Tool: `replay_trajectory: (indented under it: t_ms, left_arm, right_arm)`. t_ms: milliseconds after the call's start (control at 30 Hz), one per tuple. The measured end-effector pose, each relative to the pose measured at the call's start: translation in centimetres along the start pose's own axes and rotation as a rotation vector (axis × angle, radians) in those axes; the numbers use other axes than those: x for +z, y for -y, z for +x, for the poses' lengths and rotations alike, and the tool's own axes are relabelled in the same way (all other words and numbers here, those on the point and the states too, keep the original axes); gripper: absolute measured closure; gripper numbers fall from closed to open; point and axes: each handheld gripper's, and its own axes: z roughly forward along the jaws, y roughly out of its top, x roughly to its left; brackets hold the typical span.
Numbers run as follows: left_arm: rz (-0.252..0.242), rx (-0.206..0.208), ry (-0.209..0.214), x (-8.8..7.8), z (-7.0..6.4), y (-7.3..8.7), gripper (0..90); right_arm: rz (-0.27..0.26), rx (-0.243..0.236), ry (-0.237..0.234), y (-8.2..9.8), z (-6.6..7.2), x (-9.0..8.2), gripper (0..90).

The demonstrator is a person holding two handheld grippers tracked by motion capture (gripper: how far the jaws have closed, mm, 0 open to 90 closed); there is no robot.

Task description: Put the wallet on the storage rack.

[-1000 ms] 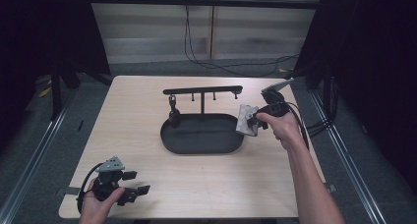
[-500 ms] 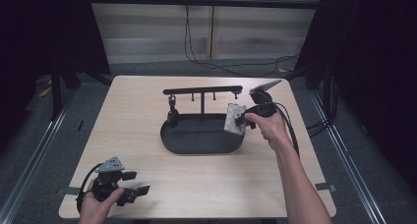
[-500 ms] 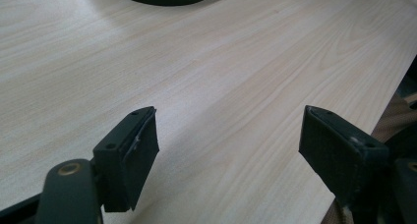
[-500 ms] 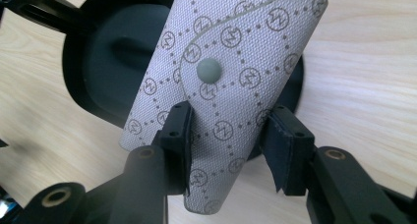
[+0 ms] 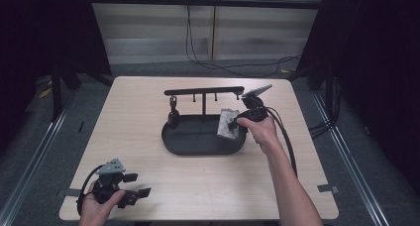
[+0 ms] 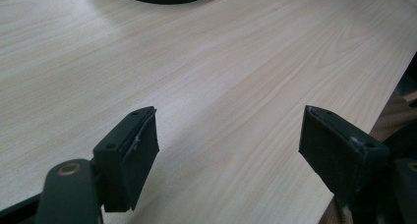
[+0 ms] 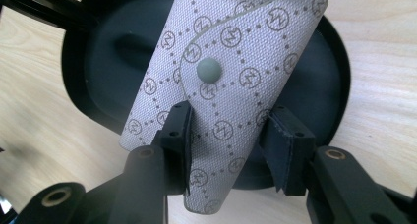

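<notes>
A pale wood-grain laminate table (image 5: pixel 148 137) carries a matte black oval tray (image 5: pixel 193 137) with a smooth, shallow dished floor; from it rises a thin black post topped by a horizontal bar (image 5: pixel 203 91) with small hooks, and a dark item hangs at the bar's left end, too small to identify.

The thing in hand is a small grey woven-fabric wallet (image 7: pixel 231 81), printed with round logo marks joined by dotted diagonal lines, its curved flap fastened by a plain grey snap button (image 7: pixel 208 70). In the high view the wallet (image 5: pixel 228 123) sits over the right end of the tray, probably just above its floor rather than resting on it.

The right gripper (image 7: pixel 230 135) pinches the wallet's lower half, its black pads (image 7: pixel 181 130) pressing on either side of the fabric. The left gripper (image 6: pixel 228 145) is near the front left corner of the table, its blocky black jaws spread wide with bare tabletop between them.
</notes>
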Motion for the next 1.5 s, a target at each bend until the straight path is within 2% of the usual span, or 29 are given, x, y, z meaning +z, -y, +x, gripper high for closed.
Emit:
replay_trajectory:
  t_ms: [100, 167, 500, 733, 900, 1067, 1233, 1267, 1367, 1500]
  left_arm:
    - [0.001, 0.0, -0.001, 0.0, 0.0, 0.0, 22.5]
    - [0.003, -0.001, 0.003, 0.0, 0.0, 0.0, 22.5]
    - [0.011, 0.001, -0.002, 0.1, 0.0, 0.0, 22.5]
    - [0.012, 0.0, -0.002, 0.1, 0.0, 0.0, 22.5]
    - [0.013, -0.005, -0.002, 0.1, 0.1, 0.0, 22.5]
    - [0.012, -0.005, 0.0, 0.1, 0.1, 0.0, 22.5]
    - [0.012, -0.007, -0.002, 0.1, 0.1, 0.0, 22.4]
    - [0.012, -0.006, -0.001, 0.1, 0.1, 0.0, 22.4]
    - [0.013, -0.005, 0.0, 0.1, 0.0, 0.0, 22.4]
    - [0.013, -0.005, 0.0, 0.1, 0.0, 0.0, 22.4]
  right_arm:
    - [0.003, -0.004, -0.002, 0.2, -0.1, 0.9, 57.3]
    - [0.004, 0.011, -0.007, 0.3, -0.2, 1.2, 57.3]
    - [0.023, -0.011, 0.05, 1.1, -0.7, 2.9, 57.1]
    - [0.022, -0.027, 0.067, 1.5, -0.9, 3.6, 56.5]
    - [0.02, -0.021, 0.079, 1.5, -0.9, 4.0, 55.9]
    - [0.017, -0.022, 0.074, 1.4, -0.9, 4.1, 53.9]
    - [0.015, -0.021, 0.05, 1.5, -1.0, 4.0, 46.9]
    - [0.01, -0.011, 0.042, 1.5, -0.9, 3.9, 45.5]
    - [-0.012, -0.027, 0.035, 1.4, -0.9, 3.5, 43.1]
    - [-0.028, -0.021, 0.03, 1.6, -1.1, 3.1, 41.7]
